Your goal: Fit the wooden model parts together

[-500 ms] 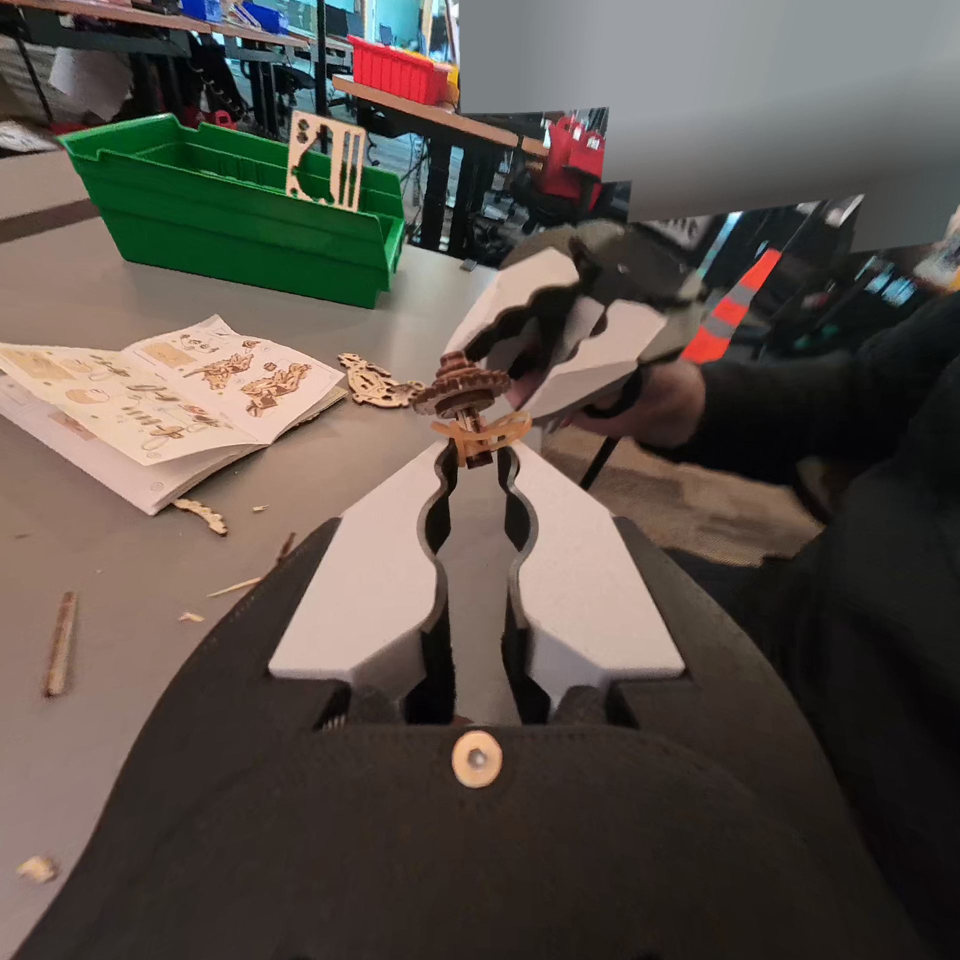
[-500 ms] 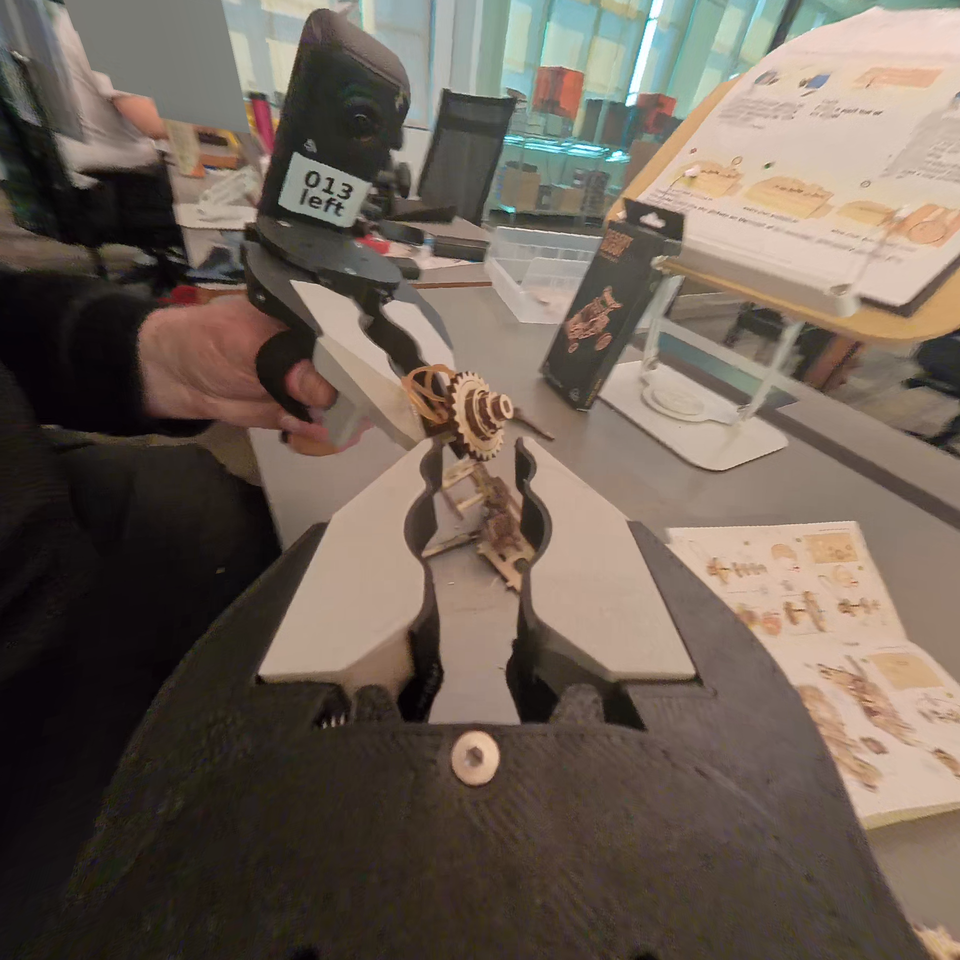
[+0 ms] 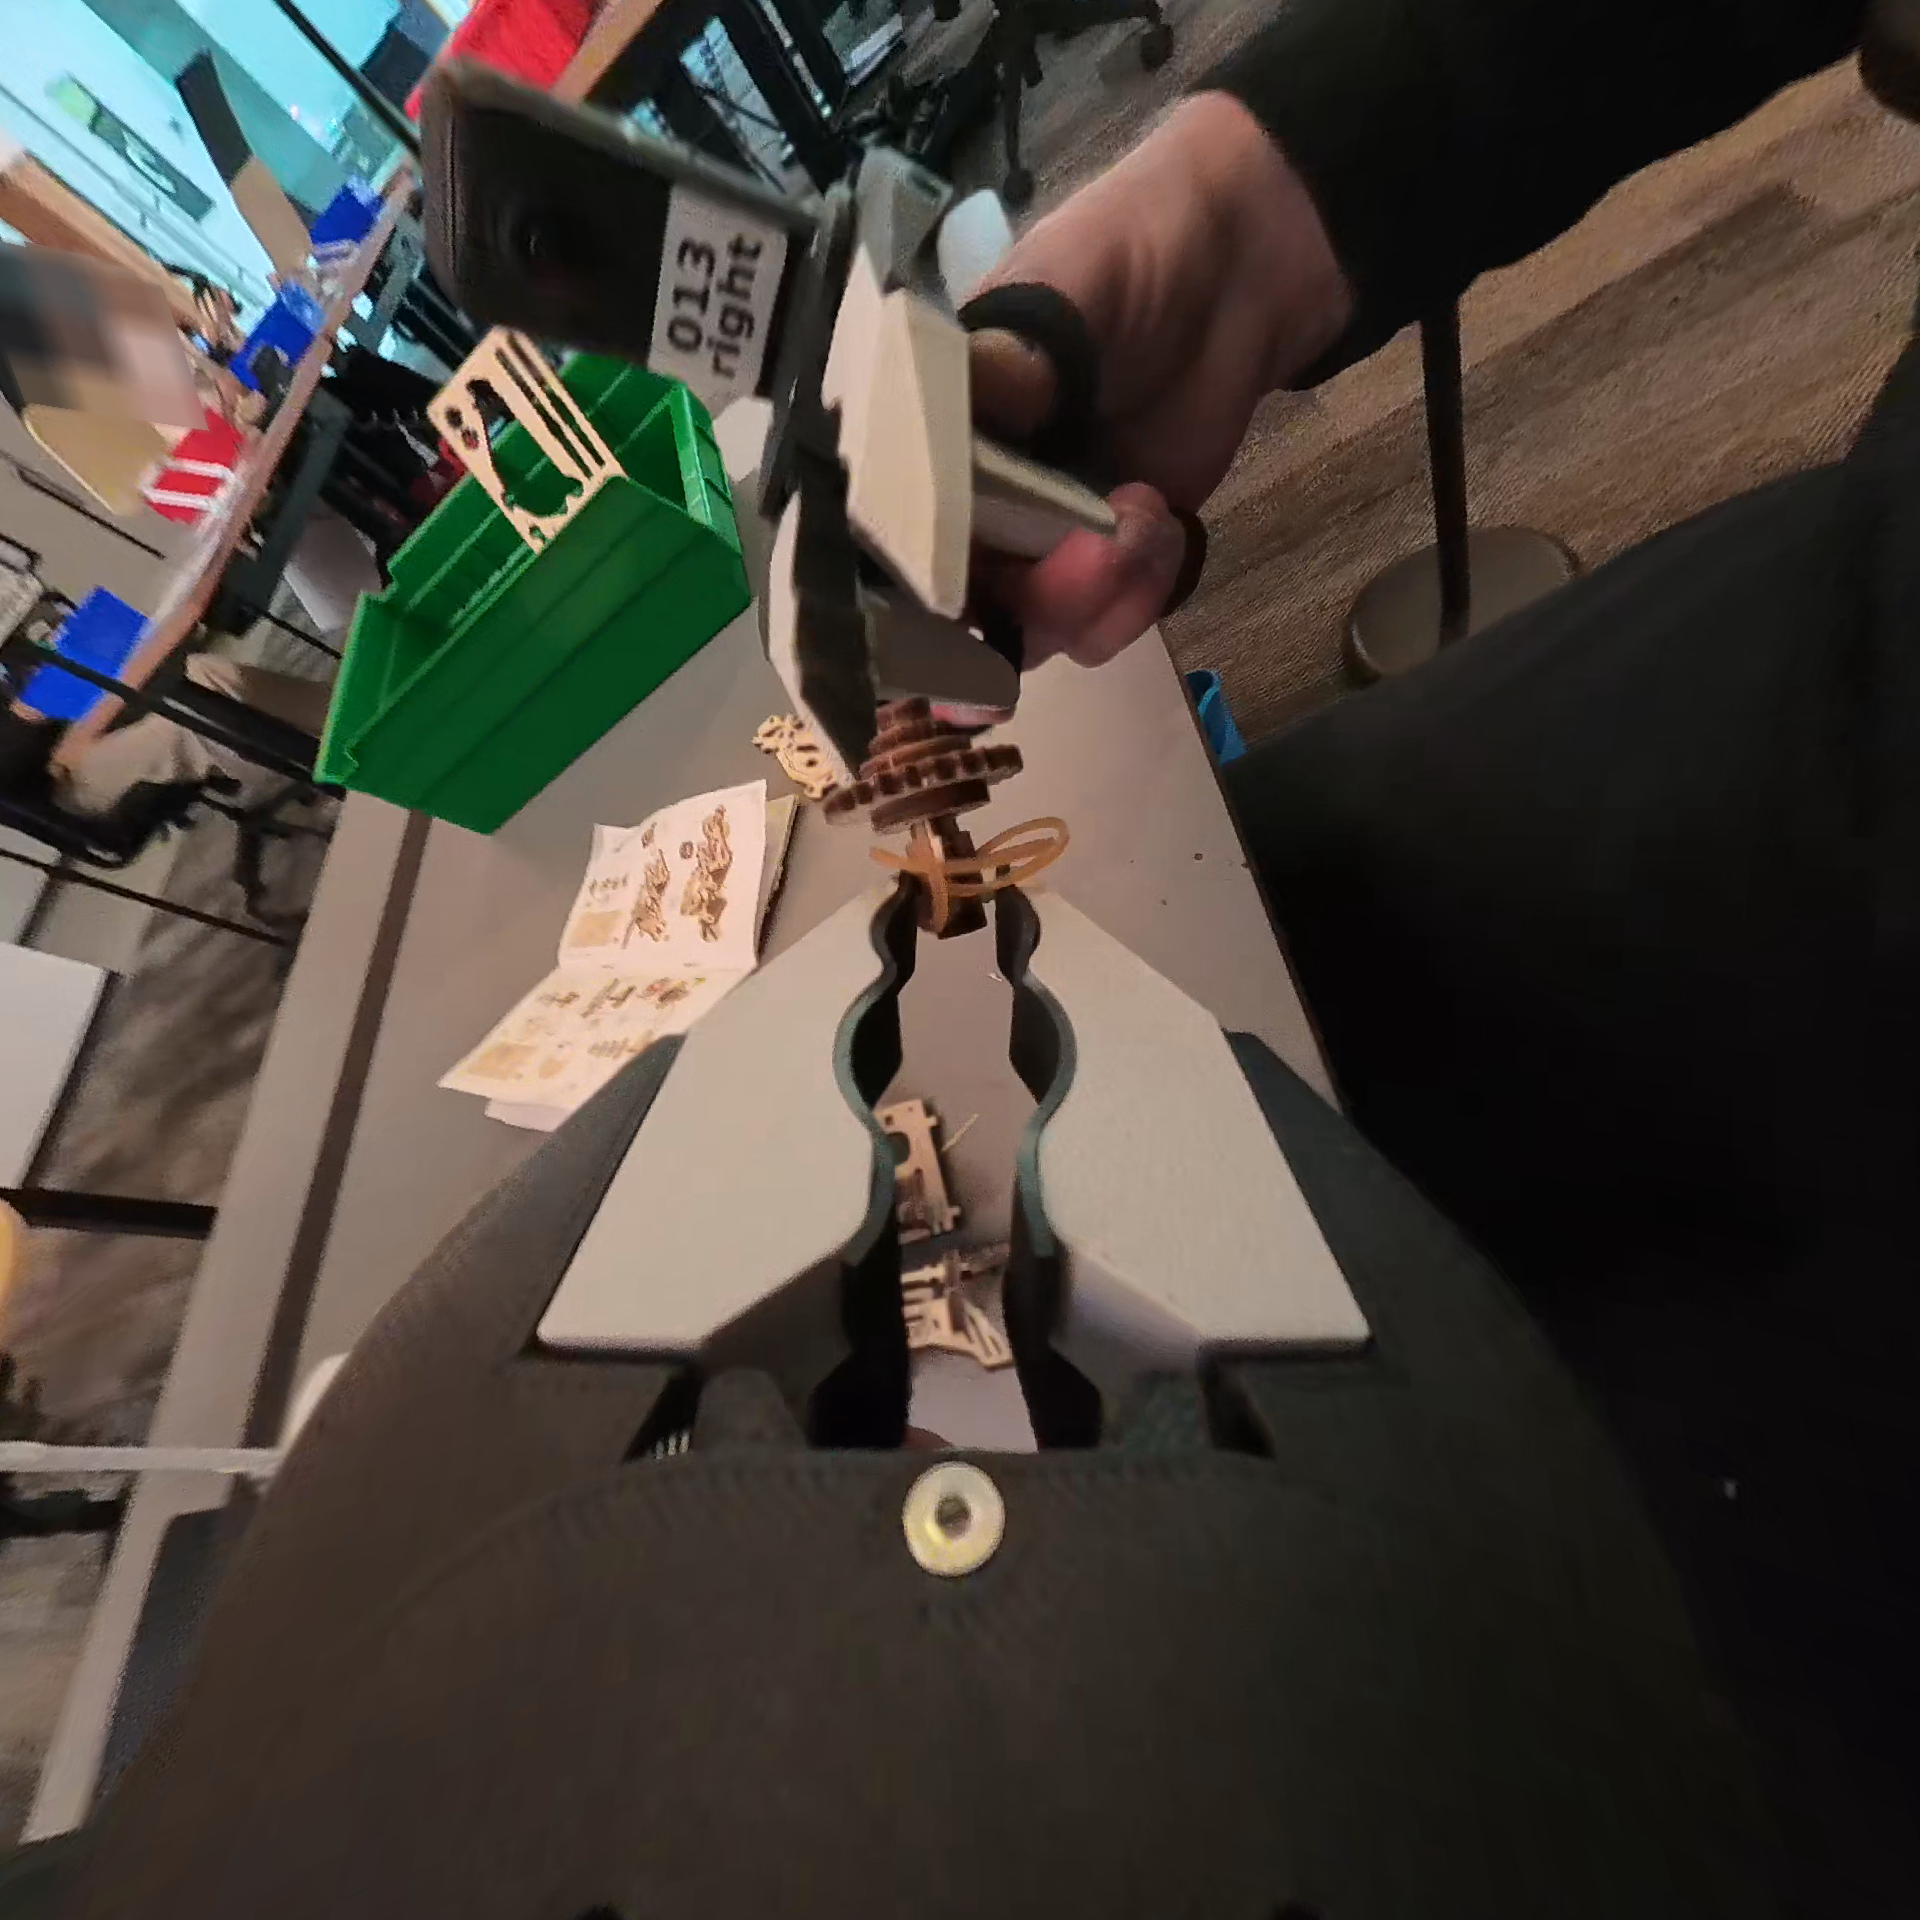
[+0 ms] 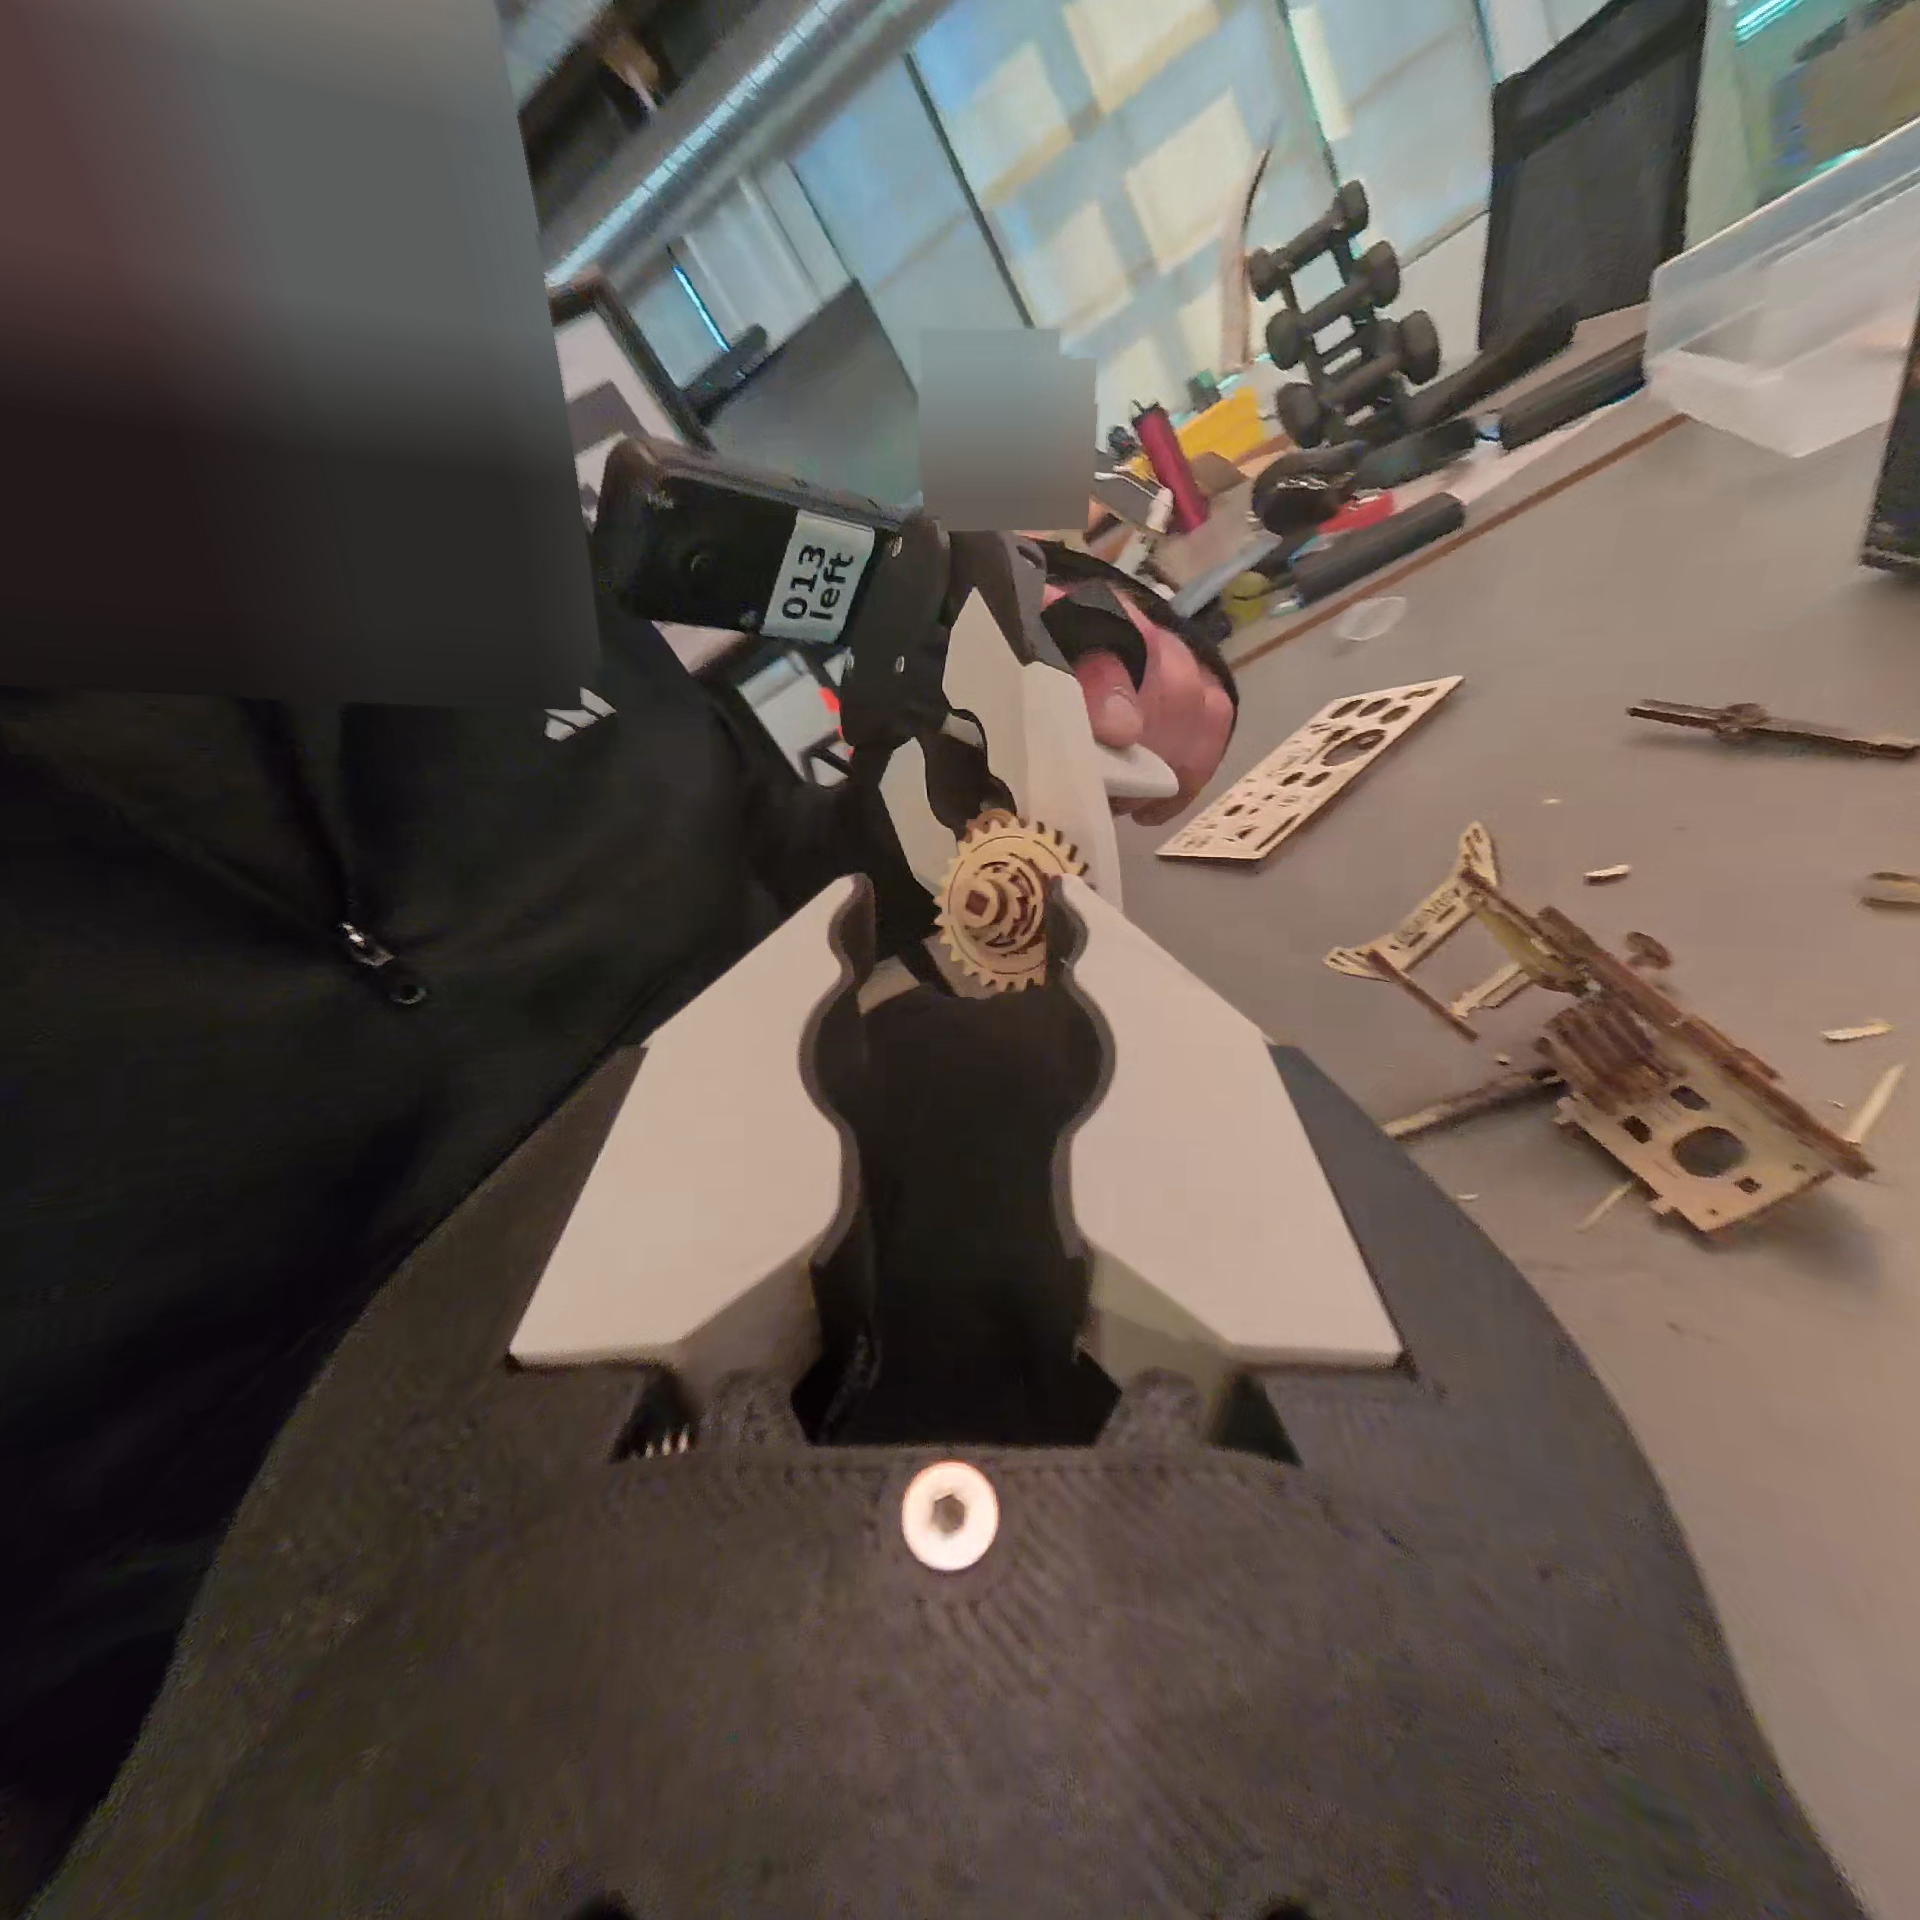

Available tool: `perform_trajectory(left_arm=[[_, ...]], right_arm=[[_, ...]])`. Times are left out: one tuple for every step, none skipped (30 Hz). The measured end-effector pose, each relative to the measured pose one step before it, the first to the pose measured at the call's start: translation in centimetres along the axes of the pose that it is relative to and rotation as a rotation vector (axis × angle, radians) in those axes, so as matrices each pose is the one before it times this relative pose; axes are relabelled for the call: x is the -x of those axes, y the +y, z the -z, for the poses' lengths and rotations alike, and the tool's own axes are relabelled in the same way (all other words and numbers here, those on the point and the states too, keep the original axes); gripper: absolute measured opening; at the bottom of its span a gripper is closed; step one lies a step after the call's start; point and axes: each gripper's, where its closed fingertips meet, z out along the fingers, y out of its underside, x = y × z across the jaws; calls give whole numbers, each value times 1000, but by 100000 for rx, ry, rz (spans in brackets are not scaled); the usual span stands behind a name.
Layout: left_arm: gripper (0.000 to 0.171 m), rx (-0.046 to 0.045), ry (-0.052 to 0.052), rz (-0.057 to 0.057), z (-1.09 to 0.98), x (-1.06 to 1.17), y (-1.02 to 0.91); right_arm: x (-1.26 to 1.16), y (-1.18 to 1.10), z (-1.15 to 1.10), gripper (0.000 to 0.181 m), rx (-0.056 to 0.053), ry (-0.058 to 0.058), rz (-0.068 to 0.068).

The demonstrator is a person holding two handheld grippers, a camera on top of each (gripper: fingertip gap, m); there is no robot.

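Observation:
A small wooden gear assembly [image 3: 920, 774] has stacked dark gears on an axle with a tan rubber band [image 3: 982, 862] wound round it. My left gripper [image 3: 951, 914] is shut on the lower end of the axle and holds it above the grey table [image 3: 499, 914]. My right gripper [image 3: 883, 727] comes down on the gears from above. In the right wrist view the gear's face [image 4: 1003, 914] sits between my right gripper's [image 4: 966, 894] tips and touches the right-hand finger. Those jaws stand wider than the gear. The left gripper [image 4: 935, 831] shows behind it.
A green bin [image 3: 540, 623] holds a punched wooden sheet [image 3: 530, 447]. An open instruction booklet [image 3: 644, 935] lies near it. Loose wooden parts [image 3: 935, 1247] lie under my left gripper. A partly built wooden model [image 4: 1621, 1060], a punched sheet [image 4: 1309, 769] and splinters lie to the right. Less than 4 cm separates the two grippers' tips.
Both grippers have tilted and swung round. The right gripper has closed in on the gears, which now sit between its tips. The left gripper still holds the axle.

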Motion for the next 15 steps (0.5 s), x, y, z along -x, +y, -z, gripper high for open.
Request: perform_trajectory(left_arm=[[12,396,-339,-3102,57,39,-151],[12,574,-603,-2307,-6,135,-111],[12,441,-832,-1726,-18,193,-111],[12,-130,-653,-1837,-19,140,-184],[12,-433,-87,-1572,-18,53,-251],[12,-533,138,-1247,-27,17,-282],[12,-635,109,-1252,-24,19,-264],[12,-579,408,-1170,-53,-22,-258],[12,-286,670,-1404,-102,-75,-219],[12,80,519,-1719,-140,-74,-133],[12,113,642,-1396,-146,-91,-67],[12,-10,699,-933,-139,-98,-8],[12,-135,438,-1312,-78,-83,6],[12,-166,246,-930,-34,-38,-16],[12,-626,257,-547,2,-13,-120]], right_arm=[[27,-86,88,28,-876,-1871,-1336],[-48,-120,149,26,-931,-1270,-918],[-121,-192,224,26,-1381,-619,-876],[-79,-231,249,28,-1661,-841,-1207],[-198,-154,216,32,-1111,-140,-1248],[-294,-54,179,37,-422,959,-492],[-164,-89,157,36,-637,516,-53],[103,-91,81,35,-747,-1232,-638],[319,146,-106,32,890,-2418,-599],[295,263,-231,32,1706,-1985,-8],[450,132,-215,31,914,-3121,-248],[522,90,-120,22,795,-3830,-663],[244,86,-65,17,722,-2205,-531],[11,46,11,17,182,-908,-462],[73,17,50,17,-280,-1614,-1069]])
